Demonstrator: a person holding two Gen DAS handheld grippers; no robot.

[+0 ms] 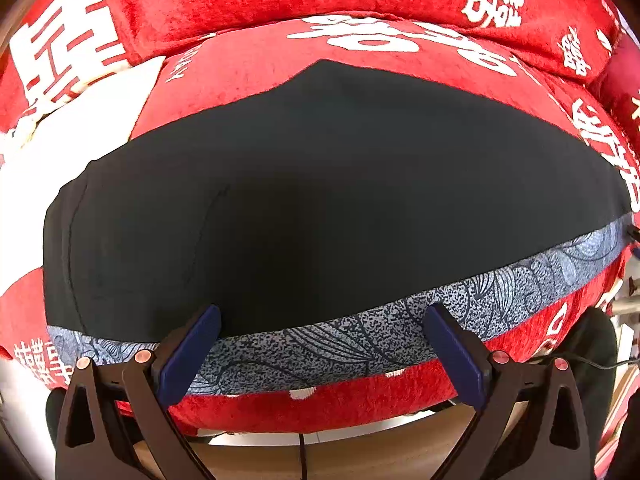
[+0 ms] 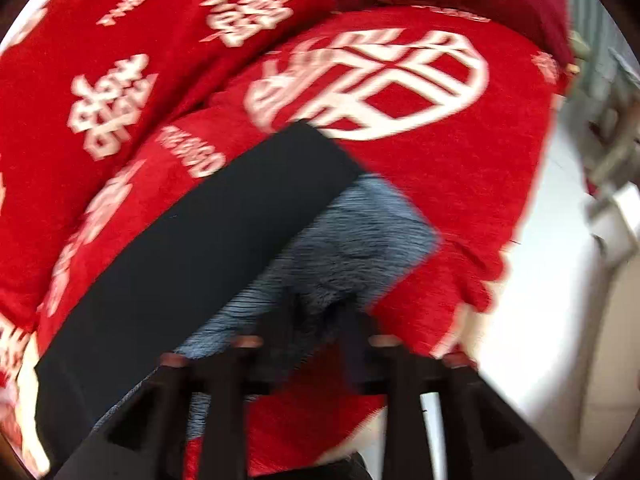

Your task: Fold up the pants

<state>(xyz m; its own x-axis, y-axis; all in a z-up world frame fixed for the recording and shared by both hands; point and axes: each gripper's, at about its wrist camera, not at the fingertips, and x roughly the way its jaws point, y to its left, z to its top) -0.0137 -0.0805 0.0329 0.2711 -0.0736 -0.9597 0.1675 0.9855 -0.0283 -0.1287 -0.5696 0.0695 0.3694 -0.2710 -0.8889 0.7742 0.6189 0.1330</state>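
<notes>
Pants: dark navy, smooth-fabric pants (image 1: 320,200) are seen lying flat across a red plush cushion with white characters (image 1: 256,64); a blue-grey patterned band of fabric (image 1: 360,340) is seen along their near edge, close to the cushion's front edge.

Left gripper: the black-framed left gripper with blue pads (image 1: 320,352) is seen with its fingers spread wide apart; nothing is held between them. The fingertips are placed over the patterned band, the left pad (image 1: 192,352) at the border of the dark fabric; contact with the cloth cannot be told.

Right gripper: the right gripper (image 2: 316,344) is blurred; its fingers are seen close together at the near edge of the blue-grey fabric (image 2: 344,240), but whether cloth is pinched cannot be told.

Pants in right view: a dark strip (image 2: 200,264) is laid diagonally across the red cushion (image 2: 460,184), the blue-grey part showing beside it on the right.

Surroundings: a second red cushion with white characters (image 2: 120,80) is seen behind, and a white object (image 2: 560,280) to the right.
</notes>
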